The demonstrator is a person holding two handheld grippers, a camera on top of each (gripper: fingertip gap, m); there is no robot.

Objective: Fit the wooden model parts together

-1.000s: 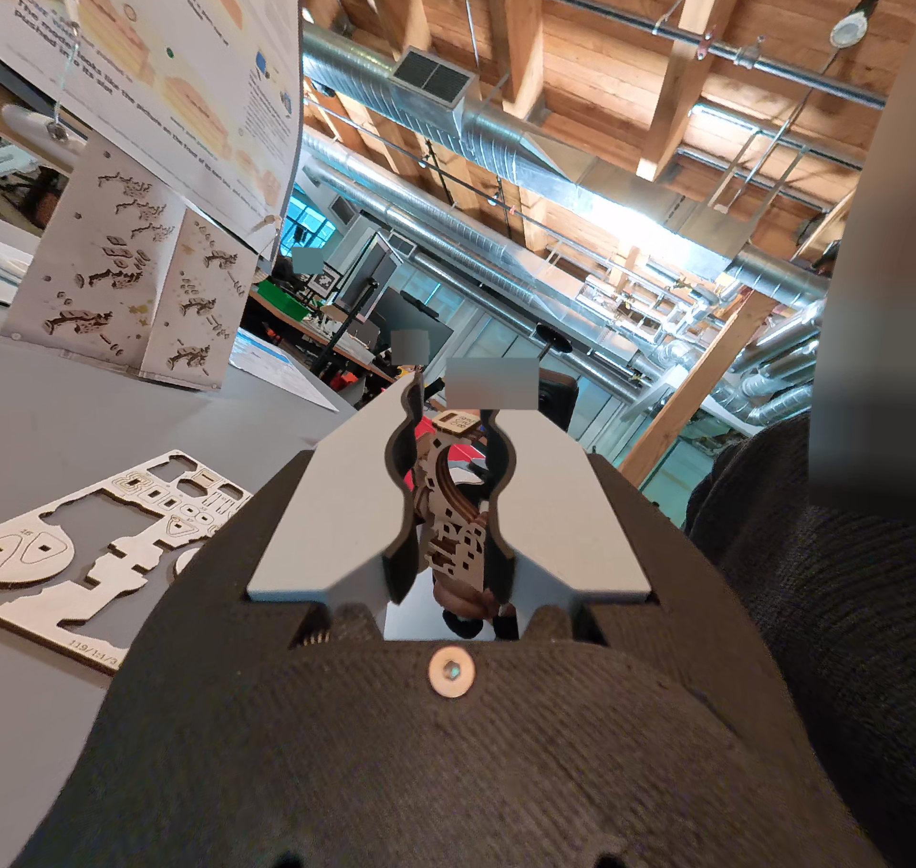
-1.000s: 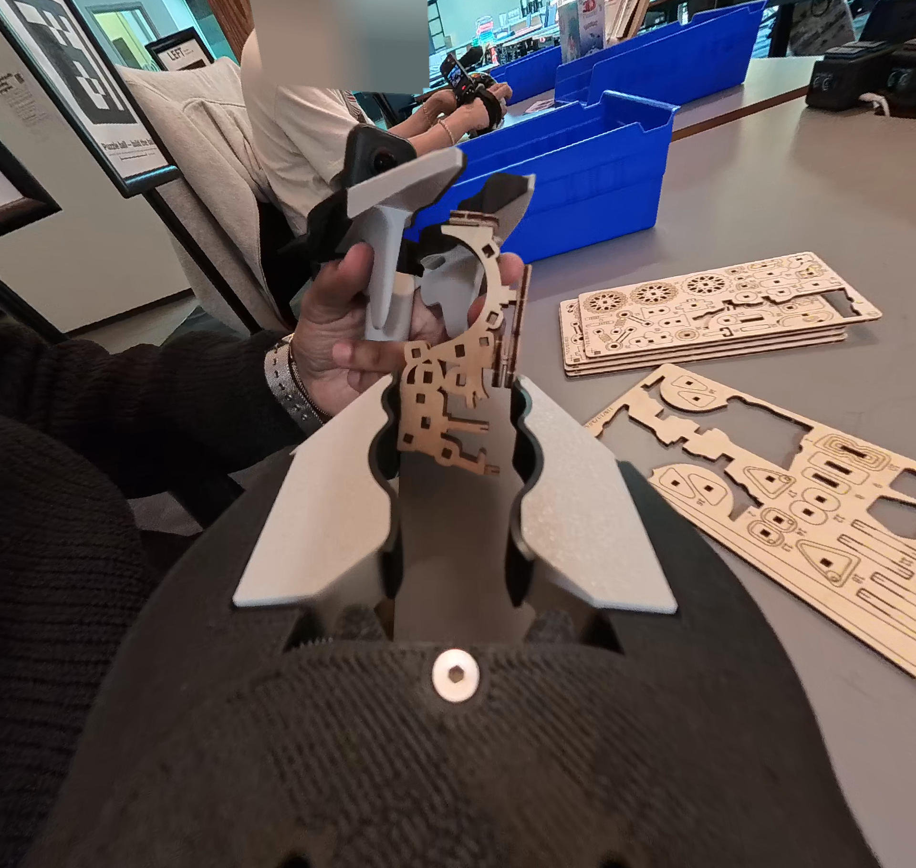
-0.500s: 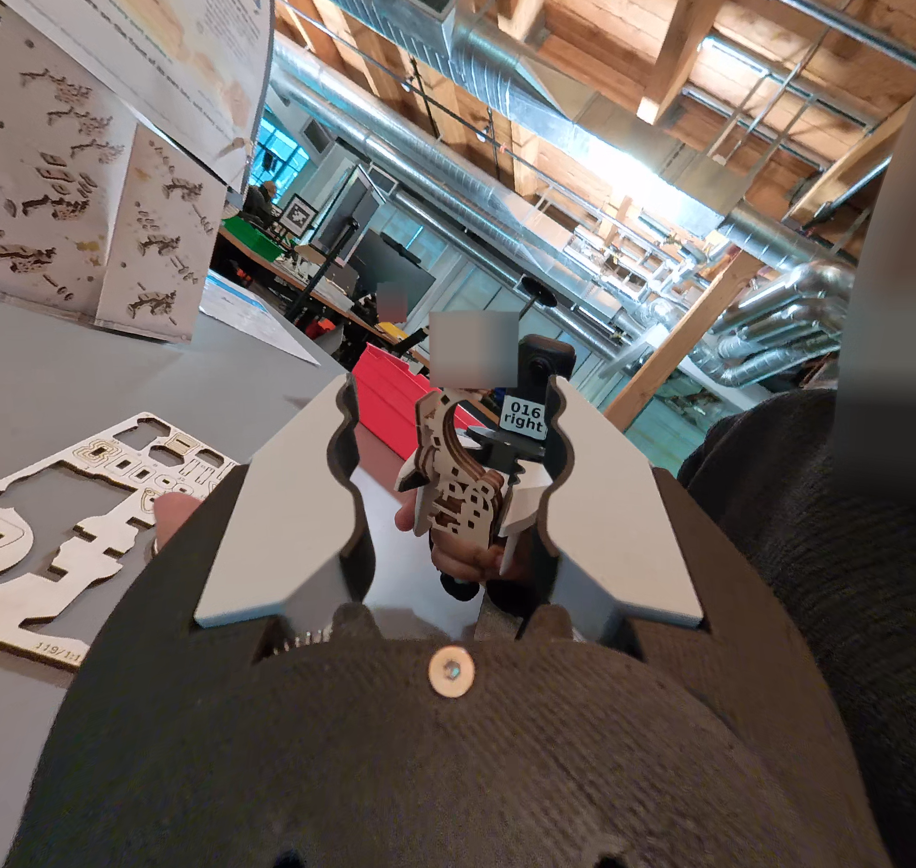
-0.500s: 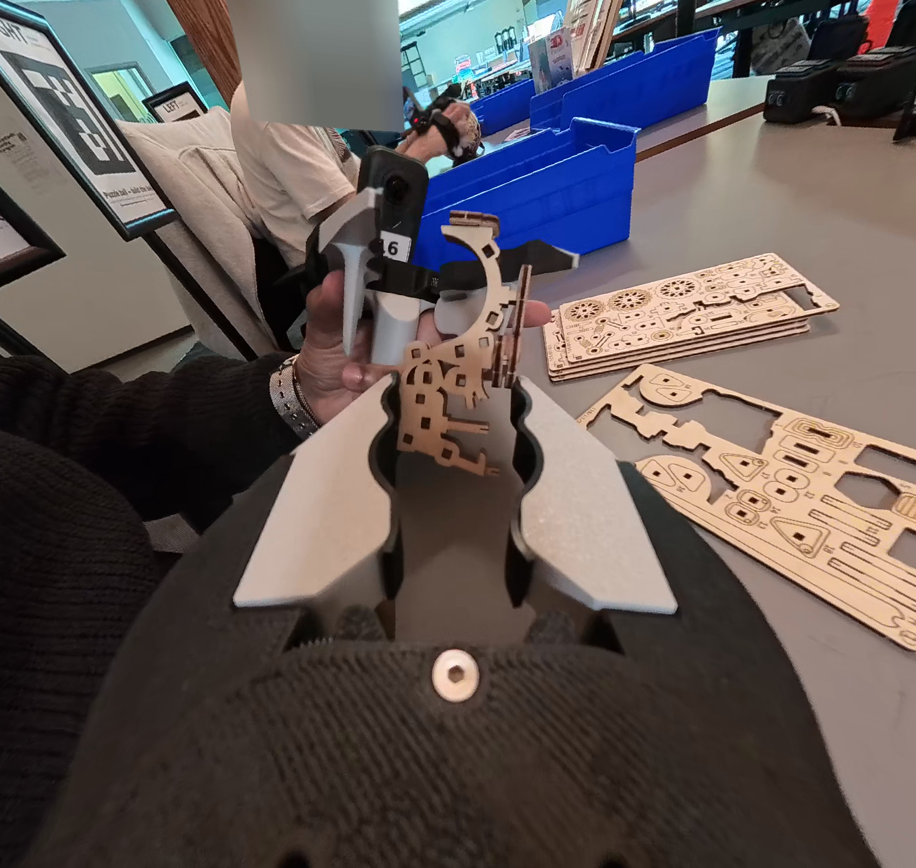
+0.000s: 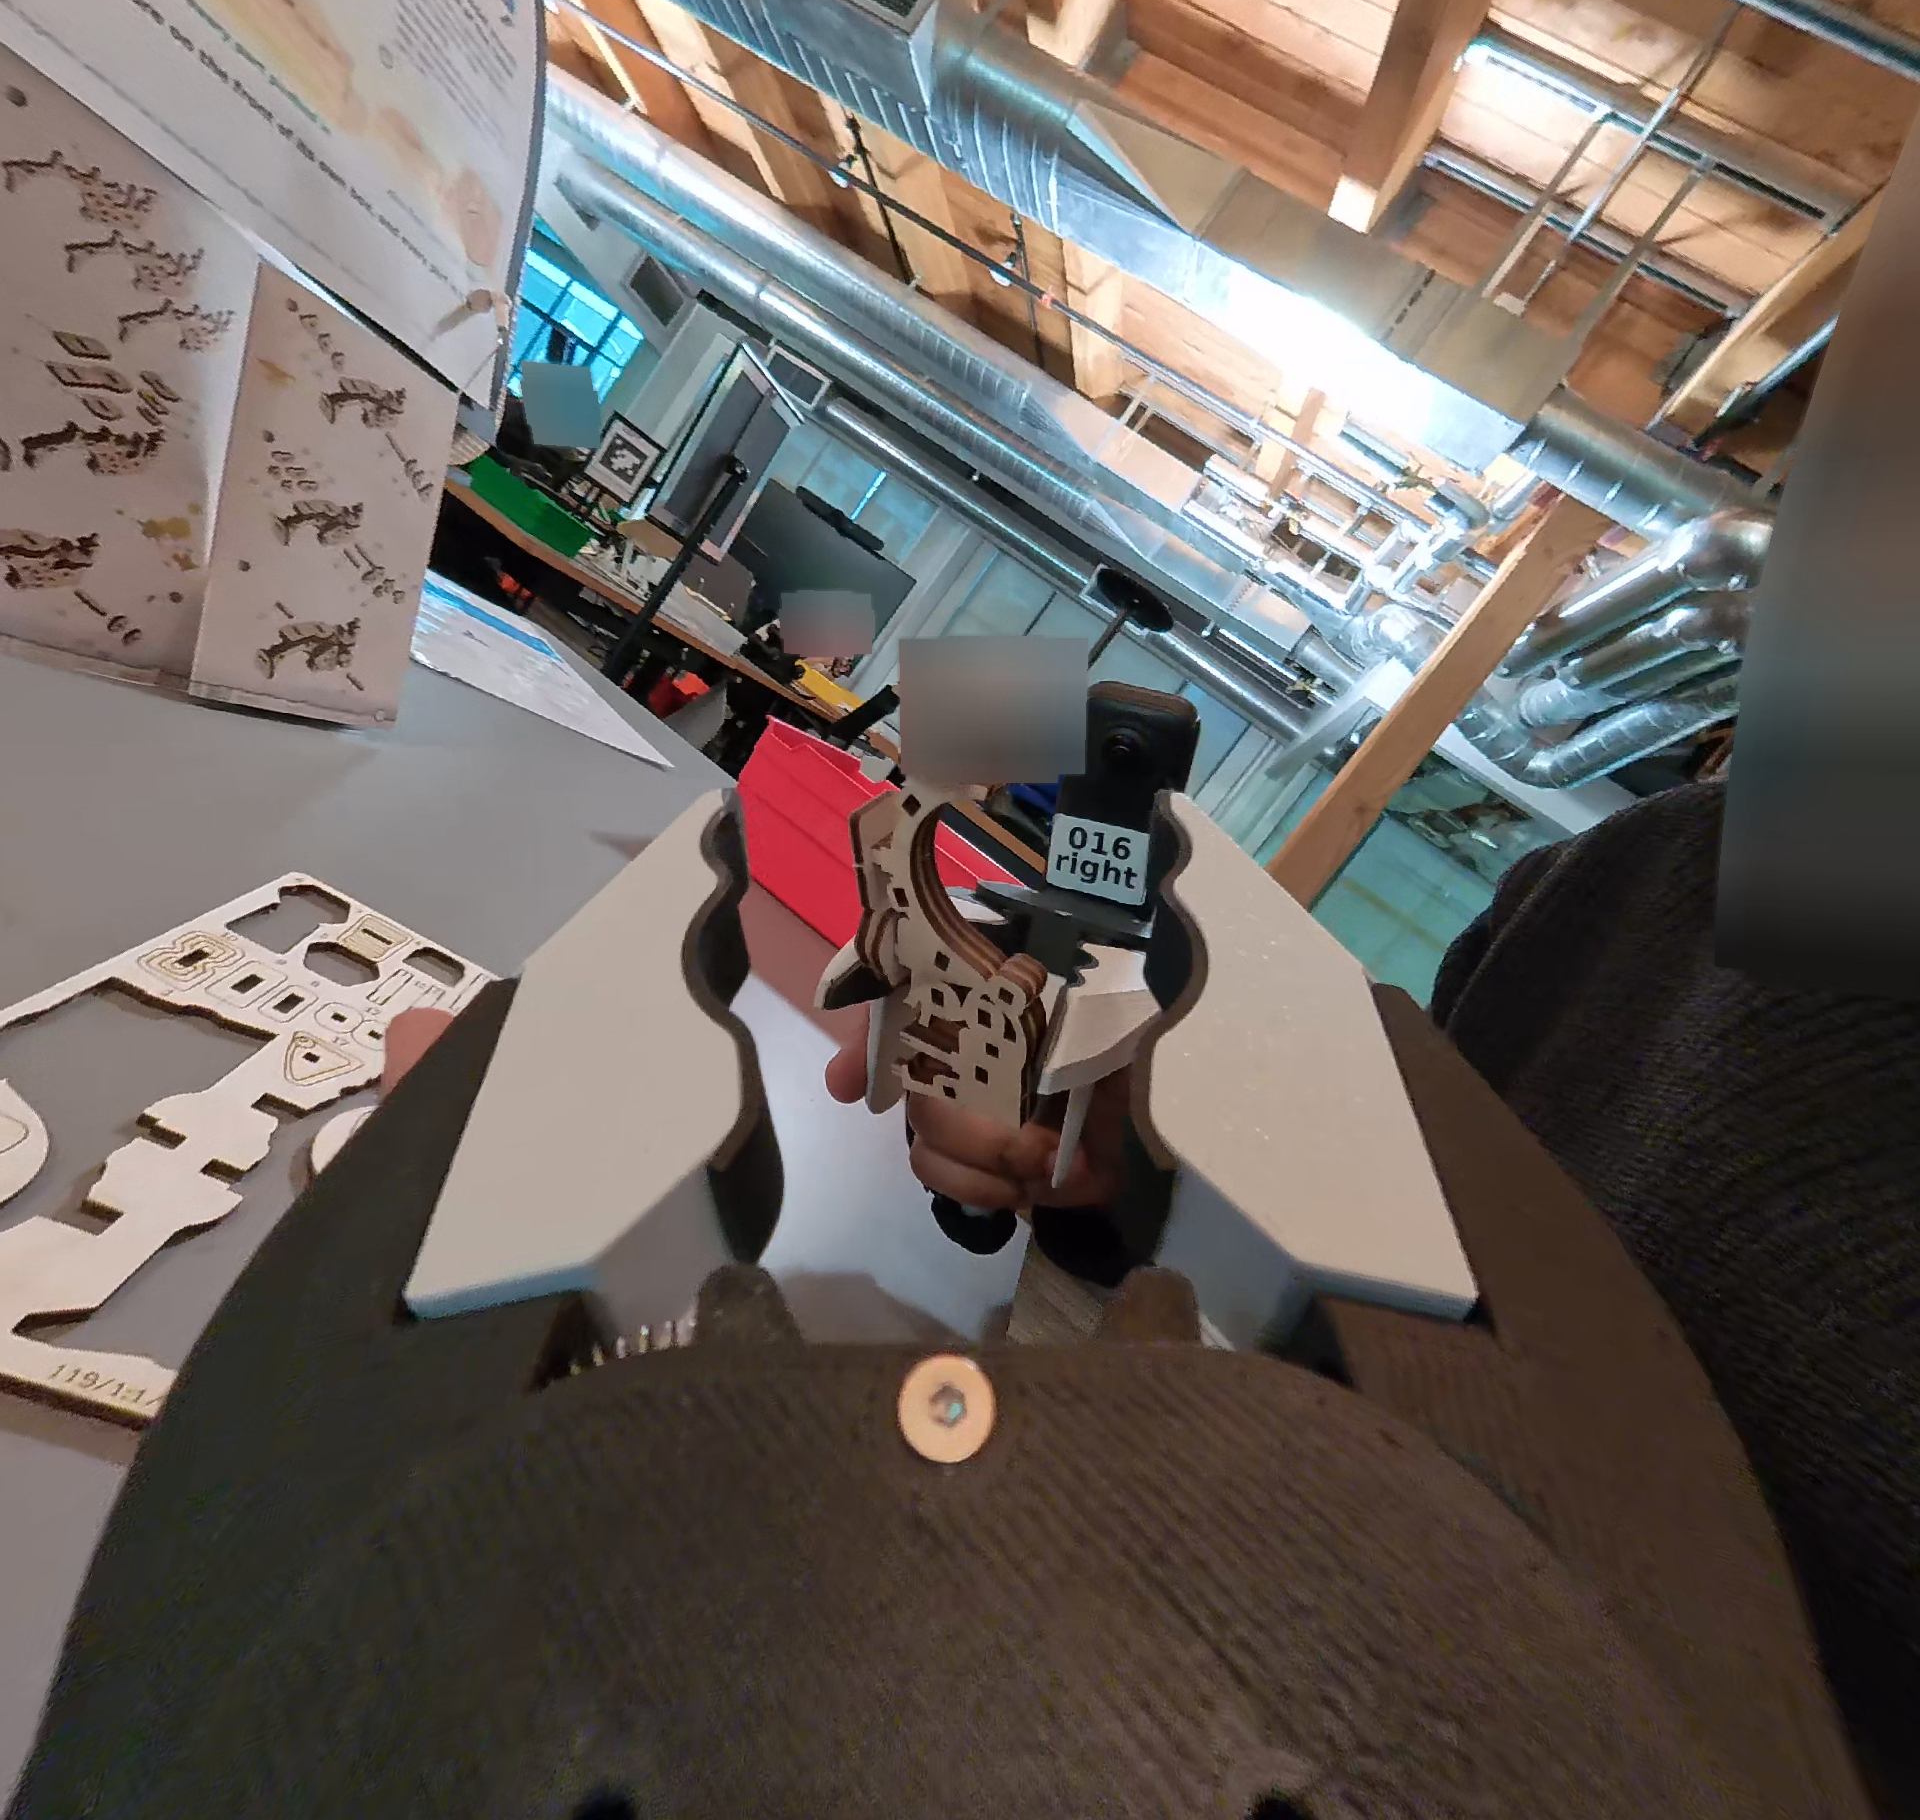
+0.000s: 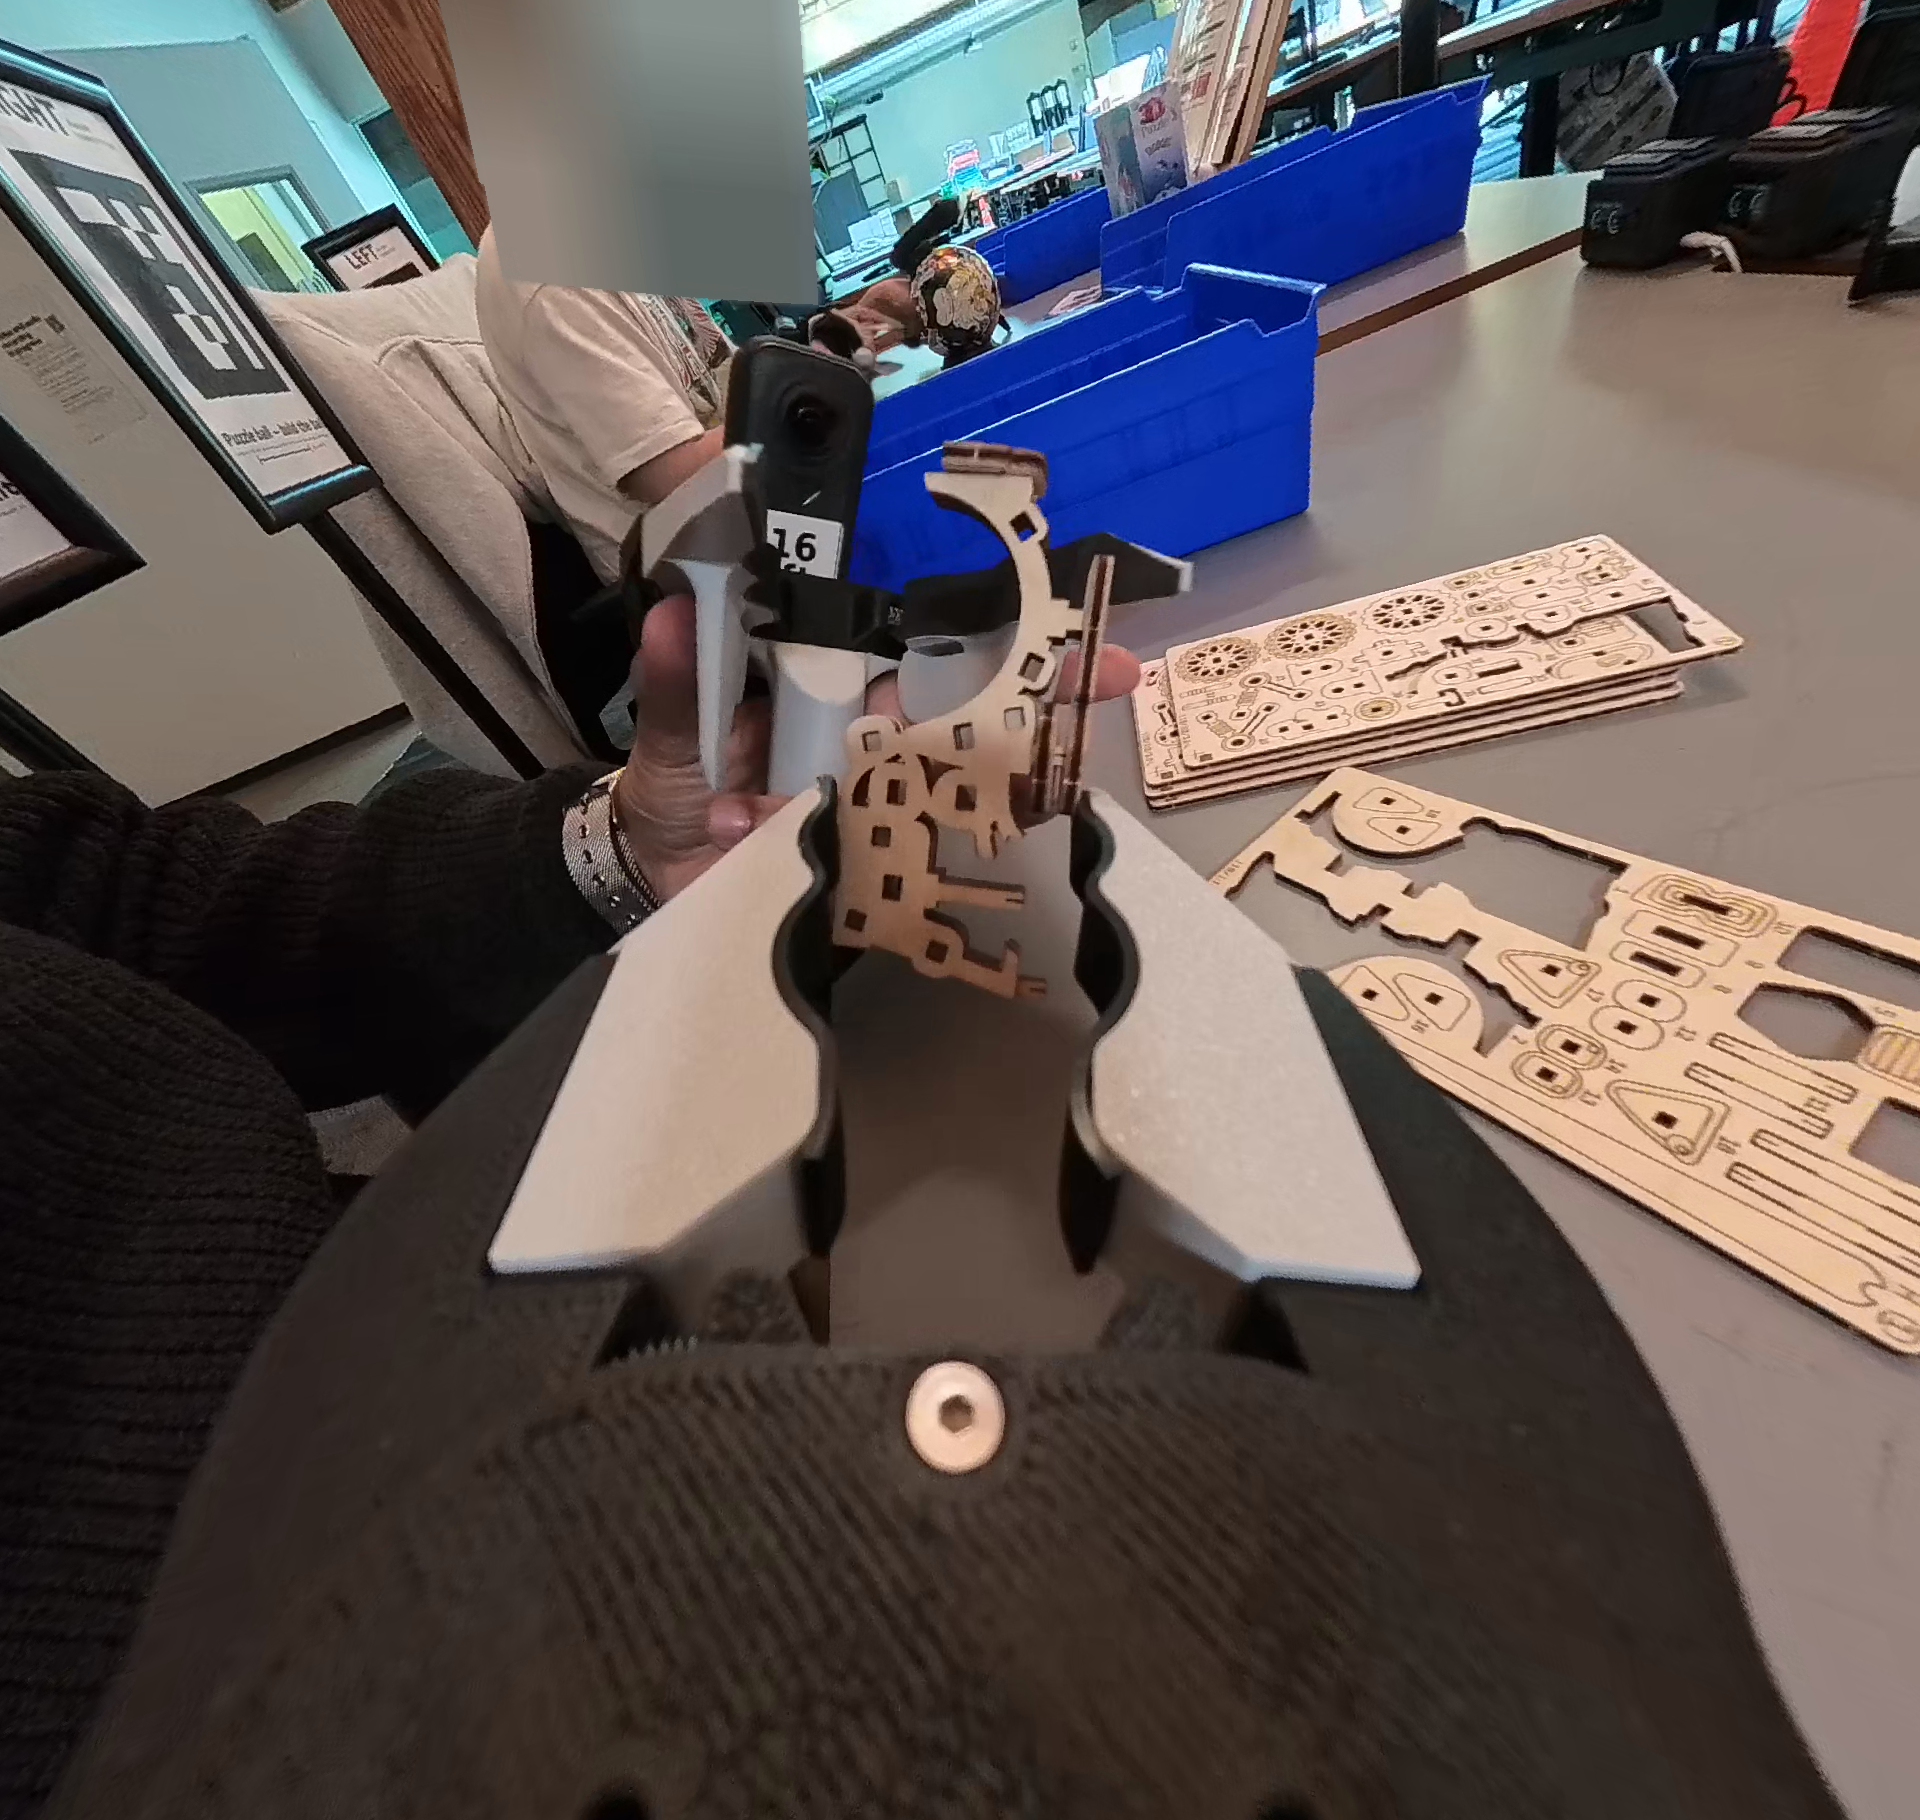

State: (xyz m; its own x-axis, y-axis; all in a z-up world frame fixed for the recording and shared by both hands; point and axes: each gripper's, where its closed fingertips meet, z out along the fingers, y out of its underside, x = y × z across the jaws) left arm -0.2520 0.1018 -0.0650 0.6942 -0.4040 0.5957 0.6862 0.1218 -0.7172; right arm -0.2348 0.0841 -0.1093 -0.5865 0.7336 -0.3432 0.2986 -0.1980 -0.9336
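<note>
your right tool (image 6: 951, 871) grips the wooden model piece (image 6: 935, 835); your left tool (image 5: 951, 897) gapes wide, empty, above the desk (image 6: 1558, 482).

Our right gripper (image 6: 951, 835) holds the wooden model (image 6: 961, 731) upright above the table (image 6: 1558, 440). To its right a cut-out sheet (image 6: 1621, 1022) lies flat; behind that sits a stack of sheets (image 6: 1434, 658), and farther back, bins (image 6: 1101, 409). Our left gripper (image 6: 935, 586) faces us behind the model.

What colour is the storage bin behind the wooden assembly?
Bright blue bin, clearest in the right wrist view.
</note>
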